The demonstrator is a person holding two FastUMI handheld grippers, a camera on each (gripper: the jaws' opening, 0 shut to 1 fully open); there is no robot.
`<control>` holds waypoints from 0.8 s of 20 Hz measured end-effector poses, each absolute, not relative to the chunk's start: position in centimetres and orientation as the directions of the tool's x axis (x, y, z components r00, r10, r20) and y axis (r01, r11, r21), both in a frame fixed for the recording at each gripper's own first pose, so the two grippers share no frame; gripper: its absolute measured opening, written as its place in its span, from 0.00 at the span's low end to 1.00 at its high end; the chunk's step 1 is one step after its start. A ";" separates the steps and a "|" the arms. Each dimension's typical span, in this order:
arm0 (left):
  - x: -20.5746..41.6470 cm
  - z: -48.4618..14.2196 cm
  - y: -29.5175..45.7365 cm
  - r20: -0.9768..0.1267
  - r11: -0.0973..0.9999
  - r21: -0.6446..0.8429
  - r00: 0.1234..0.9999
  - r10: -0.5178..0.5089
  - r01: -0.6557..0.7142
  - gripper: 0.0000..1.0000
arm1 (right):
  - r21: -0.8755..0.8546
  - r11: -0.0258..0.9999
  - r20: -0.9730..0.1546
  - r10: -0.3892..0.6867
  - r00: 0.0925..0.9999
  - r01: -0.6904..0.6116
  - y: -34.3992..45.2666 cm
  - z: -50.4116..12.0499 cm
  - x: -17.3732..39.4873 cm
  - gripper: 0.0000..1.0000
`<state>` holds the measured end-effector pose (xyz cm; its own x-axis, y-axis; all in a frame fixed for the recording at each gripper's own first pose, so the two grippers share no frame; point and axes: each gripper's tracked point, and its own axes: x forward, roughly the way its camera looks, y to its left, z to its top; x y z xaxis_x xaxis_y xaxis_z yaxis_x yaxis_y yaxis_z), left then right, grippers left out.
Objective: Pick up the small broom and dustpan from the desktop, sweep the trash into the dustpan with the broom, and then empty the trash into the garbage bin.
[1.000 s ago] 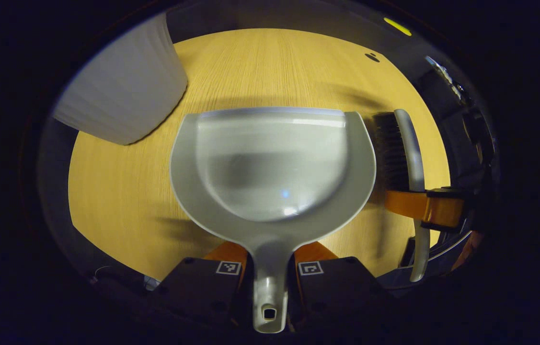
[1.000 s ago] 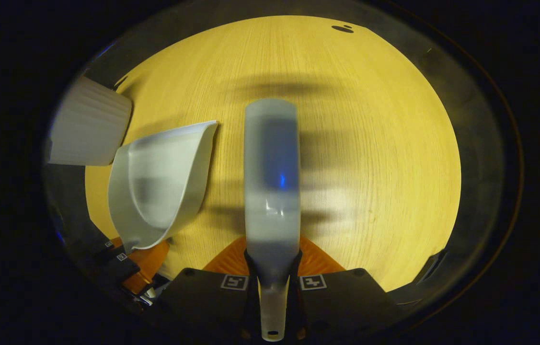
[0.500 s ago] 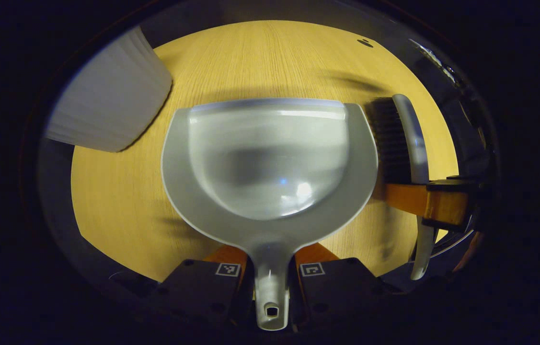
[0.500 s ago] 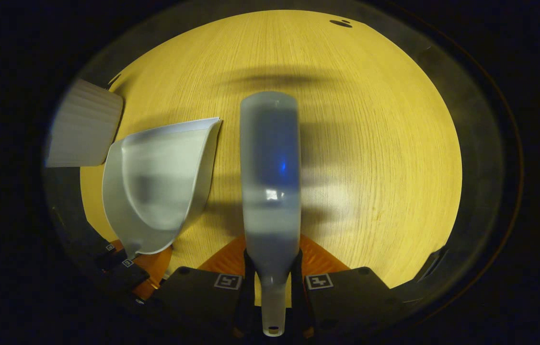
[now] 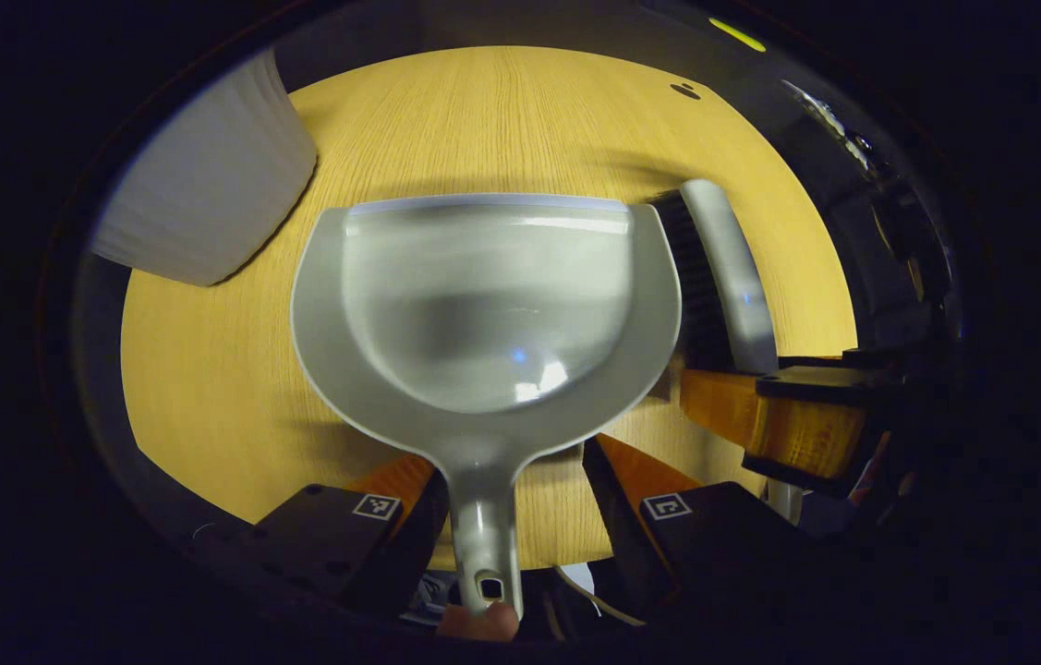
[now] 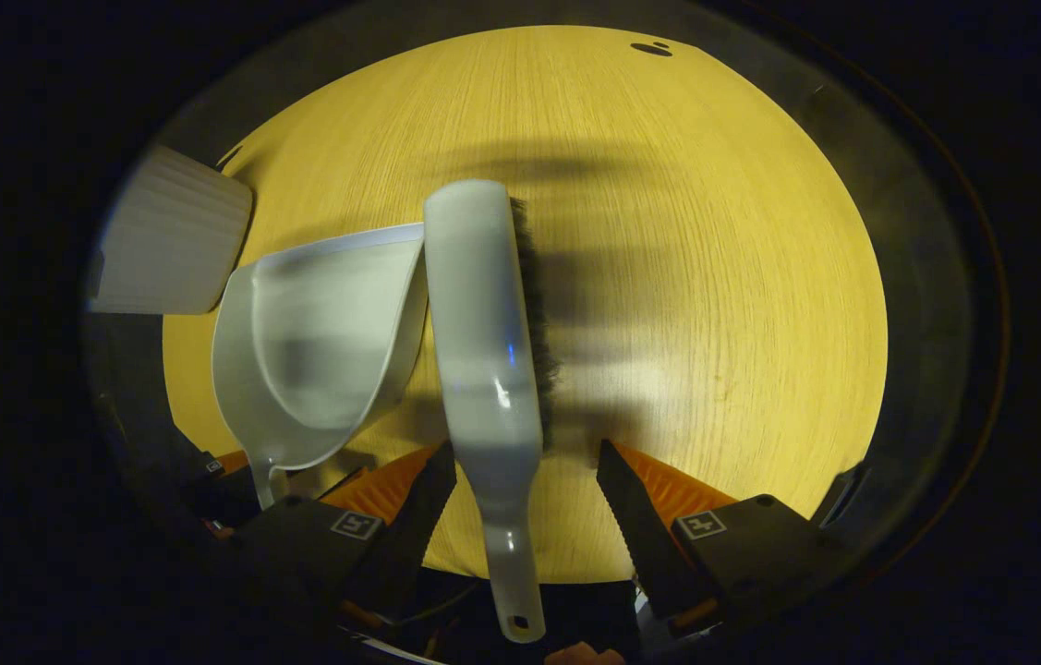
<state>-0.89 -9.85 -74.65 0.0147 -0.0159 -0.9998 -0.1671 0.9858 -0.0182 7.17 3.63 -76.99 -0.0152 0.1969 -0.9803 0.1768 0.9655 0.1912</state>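
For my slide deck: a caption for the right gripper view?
Open right gripper around the broom handle, dustpan touching alongside, on the wooden table.

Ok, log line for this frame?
left gripper: open, dustpan handle between fingers | right gripper: open around broom handle | both on table | bin left

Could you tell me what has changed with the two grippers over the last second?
Both have let go: the left gripper opened off the dustpan handle, and the right gripper opened off the broom, which rolled against the dustpan, bristles showing. The bin and the table are unchanged.
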 end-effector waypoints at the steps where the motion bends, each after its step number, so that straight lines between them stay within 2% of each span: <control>1: -1.0 -74.3 -9.6 -1.000 0.988 -0.006 0.026 -0.002 -0.157 0.77 | 0.201 0.963 -0.979 0.205 -0.004 0.177 3.6 -76.3 7.1 0.99; 5: -0.4 -71.5 -9.1 -0.990 0.991 0.029 0.136 0.047 -0.134 0.78 | 0.283 0.943 -0.958 0.269 0.099 0.172 4.3 -72.9 7.5 0.99; 9: 0.7 -68.1 -9.6 -0.952 0.996 0.019 0.304 0.044 -0.086 0.78 | 0.240 0.967 -0.941 0.211 0.263 0.082 2.6 -69.2 8.4 0.99; 12: 1.1 -65.5 -10.4 -0.924 0.996 -0.031 0.382 0.002 -0.080 0.78 | 0.289 0.952 -0.914 0.243 0.326 0.102 2.8 -66.0 8.6 0.99; 14: 1.8 -64.6 -9.9 -0.889 0.997 -0.010 0.457 0.028 -0.080 0.78 | 0.293 0.952 -0.889 0.236 0.393 0.091 2.2 -63.4 10.0 0.99; 16: 2.7 -62.8 -9.2 -0.842 0.997 0.016 0.536 0.056 -0.079 0.78 | 0.309 0.948 -0.872 0.248 0.423 0.080 2.5 -60.7 10.3 0.99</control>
<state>2.69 -9.19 -62.78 0.5364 0.0555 -0.8421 -0.0787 0.9968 0.0156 10.27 2.48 -60.75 0.4225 0.2483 -0.8717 0.0803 0.9477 0.3089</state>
